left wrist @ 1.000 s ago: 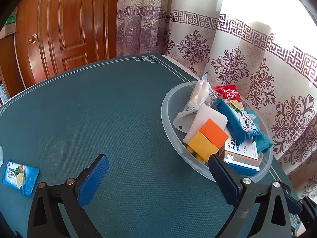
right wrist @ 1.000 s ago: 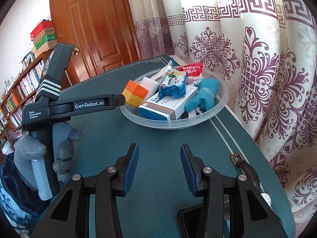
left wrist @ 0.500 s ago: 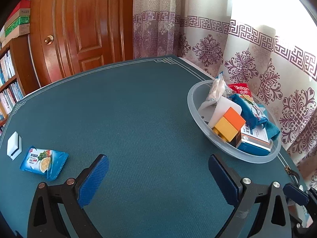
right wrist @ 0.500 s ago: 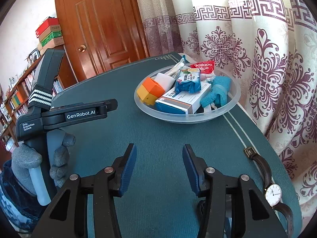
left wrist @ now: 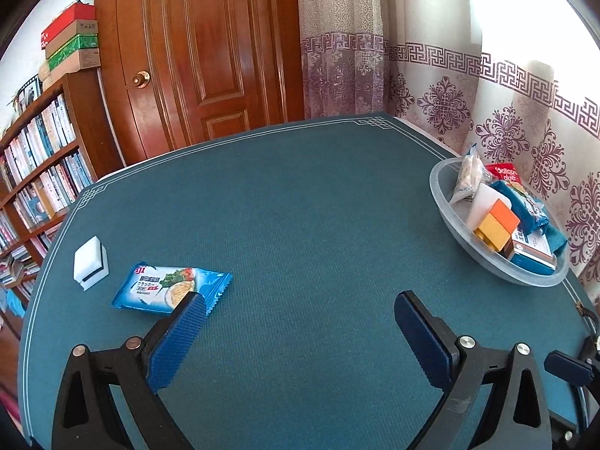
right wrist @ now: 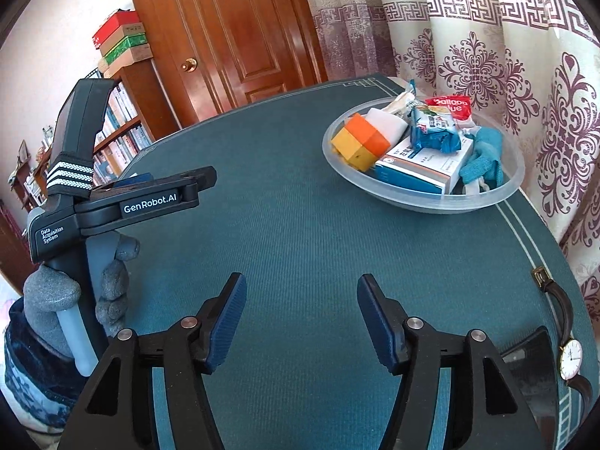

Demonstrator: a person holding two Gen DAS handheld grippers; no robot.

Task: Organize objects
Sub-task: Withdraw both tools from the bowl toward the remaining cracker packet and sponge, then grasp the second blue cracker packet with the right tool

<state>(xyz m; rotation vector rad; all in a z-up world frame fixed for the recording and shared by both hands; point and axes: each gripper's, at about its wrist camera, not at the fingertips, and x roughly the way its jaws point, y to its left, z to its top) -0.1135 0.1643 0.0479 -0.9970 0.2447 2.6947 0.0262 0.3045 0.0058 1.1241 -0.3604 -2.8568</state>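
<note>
A clear plastic bowl (left wrist: pixel 446 217) at the table's right edge holds an orange-and-yellow block (left wrist: pixel 497 225), a blue snack packet, a boxed item, a blue cloth and a red packet; it also shows in the right wrist view (right wrist: pixel 423 202). A blue cracker packet (left wrist: pixel 168 288) and a small white block (left wrist: pixel 91 262) lie on the table's left. My left gripper (left wrist: pixel 296 322) is open and empty, its left finger just in front of the cracker packet. My right gripper (right wrist: pixel 300 307) is open and empty above bare table, short of the bowl.
A wristwatch (right wrist: pixel 566 337) and a dark flat object (right wrist: pixel 532 360) lie at the table's right front edge. The green table (left wrist: pixel 300 206) is edged by a curtain on the right, a wooden door behind and a bookshelf (left wrist: pixel 33 172) on the left.
My left gripper has swung left and back from the bowl, bringing the cracker packet and white block into view. My right gripper has drawn back slightly and its jaws have opened wider.
</note>
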